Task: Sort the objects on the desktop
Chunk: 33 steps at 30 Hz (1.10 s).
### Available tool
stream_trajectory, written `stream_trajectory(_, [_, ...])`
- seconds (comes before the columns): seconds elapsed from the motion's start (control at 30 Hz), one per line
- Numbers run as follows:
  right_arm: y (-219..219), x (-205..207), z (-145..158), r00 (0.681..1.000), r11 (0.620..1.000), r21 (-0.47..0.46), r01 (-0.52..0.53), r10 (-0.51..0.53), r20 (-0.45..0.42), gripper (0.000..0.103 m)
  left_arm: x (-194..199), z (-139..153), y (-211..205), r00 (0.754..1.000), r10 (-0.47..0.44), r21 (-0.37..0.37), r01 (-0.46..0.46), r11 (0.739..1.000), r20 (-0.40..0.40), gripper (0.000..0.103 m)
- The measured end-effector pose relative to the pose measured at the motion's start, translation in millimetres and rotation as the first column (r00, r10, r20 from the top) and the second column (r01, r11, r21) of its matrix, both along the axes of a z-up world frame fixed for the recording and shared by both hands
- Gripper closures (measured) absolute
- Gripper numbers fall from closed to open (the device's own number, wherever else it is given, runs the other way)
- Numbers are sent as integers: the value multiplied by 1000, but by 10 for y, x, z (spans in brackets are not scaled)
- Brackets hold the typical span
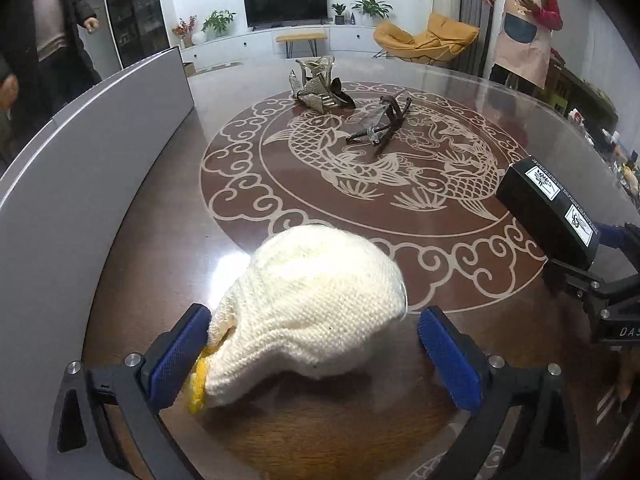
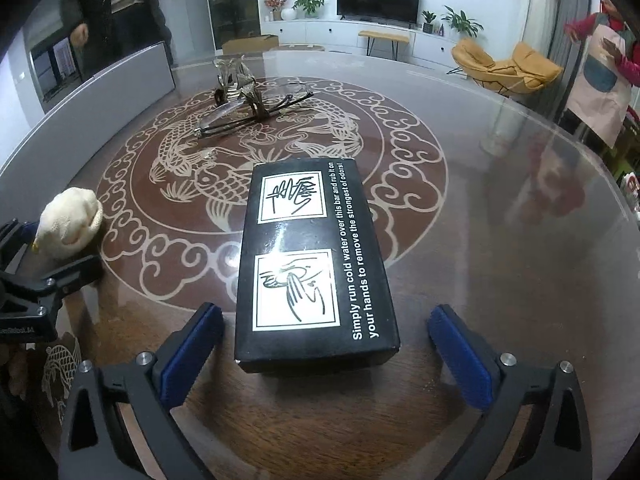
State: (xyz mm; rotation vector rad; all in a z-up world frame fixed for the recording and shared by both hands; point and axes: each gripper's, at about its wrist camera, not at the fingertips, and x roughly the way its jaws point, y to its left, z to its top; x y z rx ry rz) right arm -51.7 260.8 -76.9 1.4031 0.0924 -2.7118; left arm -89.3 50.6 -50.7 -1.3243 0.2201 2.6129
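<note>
A cream knitted piece (image 1: 320, 292) with a yellow rim lies on the glass-topped table (image 1: 152, 216), between the blue pads of my left gripper (image 1: 314, 320). The jaws stand wide; the left pad (image 1: 180, 352) touches the yellow rim and the right pad is apart. In the right wrist view a black printed box (image 2: 316, 264) lies flat between the pads of my right gripper (image 2: 326, 316), with a gap on each side. The box (image 1: 548, 212) also shows at the right of the left wrist view, and the knitted piece (image 2: 70, 220) at the left of the right wrist view.
Folded glasses (image 1: 378, 124) and a metallic hair clip (image 1: 318, 88) lie on the fish pattern at the table's middle. A grey upright panel (image 1: 80, 160) runs along the left edge. One person (image 1: 52, 32) stands far left, another in an apron (image 1: 520, 40) far right.
</note>
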Motion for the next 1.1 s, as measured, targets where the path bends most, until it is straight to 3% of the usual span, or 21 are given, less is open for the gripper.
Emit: stream_trajectory(1.1, [-2, -2, -3, 1000, 1000, 0, -1, 1, 1, 0, 31, 12, -48, 1000, -3, 5, 3, 1000, -2, 0])
